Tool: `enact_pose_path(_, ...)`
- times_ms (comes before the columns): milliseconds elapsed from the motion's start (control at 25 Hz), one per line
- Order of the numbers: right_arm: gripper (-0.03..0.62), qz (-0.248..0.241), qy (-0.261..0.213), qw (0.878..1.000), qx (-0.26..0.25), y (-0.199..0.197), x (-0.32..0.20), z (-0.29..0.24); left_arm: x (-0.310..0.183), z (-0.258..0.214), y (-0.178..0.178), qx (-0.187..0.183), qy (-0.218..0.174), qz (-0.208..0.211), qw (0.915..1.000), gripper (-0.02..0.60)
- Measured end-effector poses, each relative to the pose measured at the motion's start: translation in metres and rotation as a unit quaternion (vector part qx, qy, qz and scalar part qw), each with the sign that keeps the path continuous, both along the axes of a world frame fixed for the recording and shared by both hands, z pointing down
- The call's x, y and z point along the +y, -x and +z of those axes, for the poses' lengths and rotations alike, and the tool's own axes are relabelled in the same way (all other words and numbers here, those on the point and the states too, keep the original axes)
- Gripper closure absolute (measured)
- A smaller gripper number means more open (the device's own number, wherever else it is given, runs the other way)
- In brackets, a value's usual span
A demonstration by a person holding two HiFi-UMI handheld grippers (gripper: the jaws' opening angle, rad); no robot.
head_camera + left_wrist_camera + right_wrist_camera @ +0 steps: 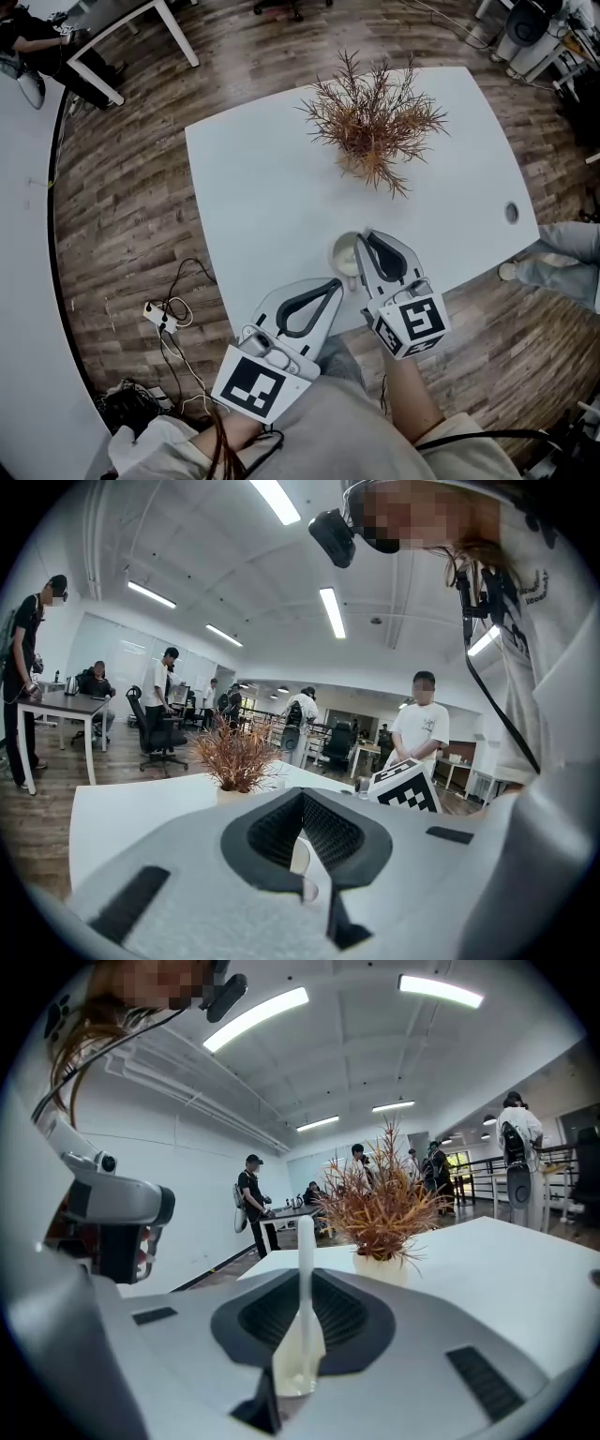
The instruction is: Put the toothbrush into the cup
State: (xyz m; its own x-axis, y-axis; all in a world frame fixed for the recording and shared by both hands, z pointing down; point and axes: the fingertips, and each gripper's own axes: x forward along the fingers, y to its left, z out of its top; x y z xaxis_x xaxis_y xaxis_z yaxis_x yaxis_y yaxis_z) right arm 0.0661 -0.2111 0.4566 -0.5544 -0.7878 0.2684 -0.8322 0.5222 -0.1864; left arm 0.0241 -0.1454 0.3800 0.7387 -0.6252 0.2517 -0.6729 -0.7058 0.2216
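Right gripper: jaws clamped on the broad end of the white toothbrush, whose shaft stands upright between them. Left gripper: jaws pinched on the wall of the pale cup. The cup stands on the white table, just beside the right gripper. A dried plant stands farther back.

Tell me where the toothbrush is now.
In the right gripper view, the toothbrush stands clamped in the right hand-held gripper; the head view shows that gripper just right of the cup.
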Motion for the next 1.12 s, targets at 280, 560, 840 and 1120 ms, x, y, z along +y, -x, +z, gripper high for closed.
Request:
enact_pose_path(280, 0.54, 0.002, 0.006, 1.0, -0.001, 0.0, -0.002, 0.006, 0.0, 0.0, 0.0, 0.0, 0.002, -0.001, 1.0, 0.574)
enact_pose_path(560, 0.54, -0.001, 0.015, 1.0, -0.002, 0.001, -0.003, 0.012, -0.002, -0.001, 0.0, 0.003, -0.001, -0.001, 1.0, 0.574)
enact_pose_path(840, 0.54, 0.005, 0.017, 1.0, -0.003, -0.001, -0.005, 0.014, -0.002, -0.002, -0.001, 0.002, -0.005, 0.0, 1.0, 0.574)
enact_pose_path(1120, 0.54, 0.008, 0.026, 1.0, -0.005, -0.003, -0.007, 0.017, -0.001, -0.003, -0.004, 0.006, -0.007, 0.003, 1.0, 0.574)
